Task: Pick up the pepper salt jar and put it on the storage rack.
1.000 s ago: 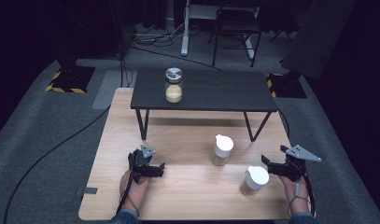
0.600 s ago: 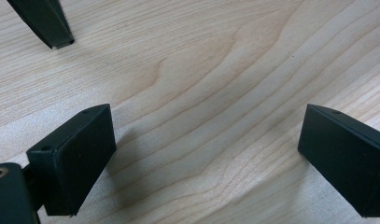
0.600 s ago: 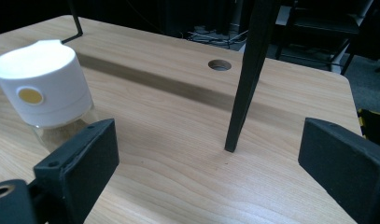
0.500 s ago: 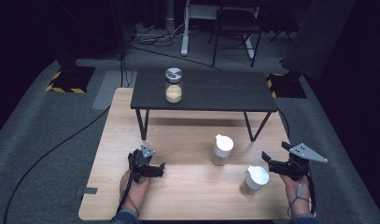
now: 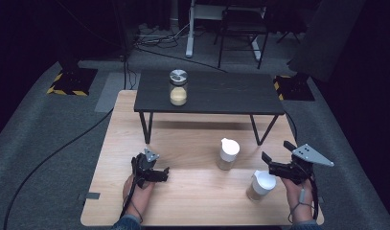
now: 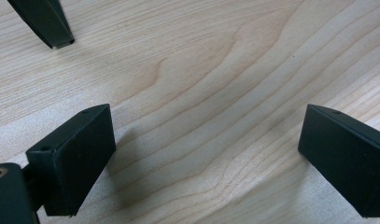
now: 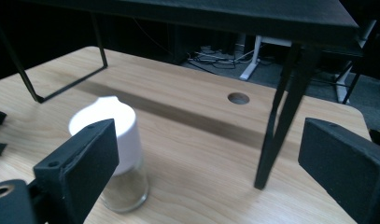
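Two white-capped glass shakers stand on the wooden table, one mid-table and one nearer the front. My right gripper hovers open just right of the nearer shaker. In the right gripper view its open jaws frame bare wood, with a shaker, apparently the farther one, behind the left jaw. My left gripper rests open at the front left. Its jaws are spread over bare wood grain.
A low black side table stands on the far half of the wooden table and carries a silver-lidded jar with a yellowish fill. One of its legs is right of centre ahead of my right gripper; a foot lies ahead of my left. A cable hole lies beyond.
My right gripper has shifted very slightly. The left gripper, both shakers and the jar stay where they were.
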A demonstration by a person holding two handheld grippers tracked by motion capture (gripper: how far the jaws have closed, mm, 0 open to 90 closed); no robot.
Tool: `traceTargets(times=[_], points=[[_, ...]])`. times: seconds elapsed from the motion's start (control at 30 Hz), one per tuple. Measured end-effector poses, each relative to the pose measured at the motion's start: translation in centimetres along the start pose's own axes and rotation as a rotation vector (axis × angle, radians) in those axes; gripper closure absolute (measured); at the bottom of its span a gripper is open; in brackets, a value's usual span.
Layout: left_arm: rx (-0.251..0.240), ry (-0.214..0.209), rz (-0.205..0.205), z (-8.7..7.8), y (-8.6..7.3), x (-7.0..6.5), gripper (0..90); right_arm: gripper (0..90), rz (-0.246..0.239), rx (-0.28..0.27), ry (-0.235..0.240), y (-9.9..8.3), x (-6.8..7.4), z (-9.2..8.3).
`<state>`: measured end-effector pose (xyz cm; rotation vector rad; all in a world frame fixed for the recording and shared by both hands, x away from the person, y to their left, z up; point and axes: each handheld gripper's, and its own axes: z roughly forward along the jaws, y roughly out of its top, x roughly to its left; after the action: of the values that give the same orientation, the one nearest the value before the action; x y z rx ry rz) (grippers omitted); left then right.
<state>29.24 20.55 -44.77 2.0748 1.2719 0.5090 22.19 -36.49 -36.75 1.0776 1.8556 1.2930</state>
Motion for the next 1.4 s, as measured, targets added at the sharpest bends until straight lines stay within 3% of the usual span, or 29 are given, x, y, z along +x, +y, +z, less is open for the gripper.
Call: traceTargets(times=[0.63,0.97,1.4], points=[[-0.001,0.0,-0.001,0.0,0.0,0.0,3.9,4.6,-0.008,-0.005,0.052,2.3,4.5,3.3],[-0.001,0.0,0.0,0.0,0.0,0.0,3.8,4.5,-0.004,-0.011,0.05,2.6,6.8,4.9],[0.0,0.0,0.0,0.0,0.0,0.0,3.9,5.0,0.045,-0.004,0.057,2.3,8.7,6.8]])
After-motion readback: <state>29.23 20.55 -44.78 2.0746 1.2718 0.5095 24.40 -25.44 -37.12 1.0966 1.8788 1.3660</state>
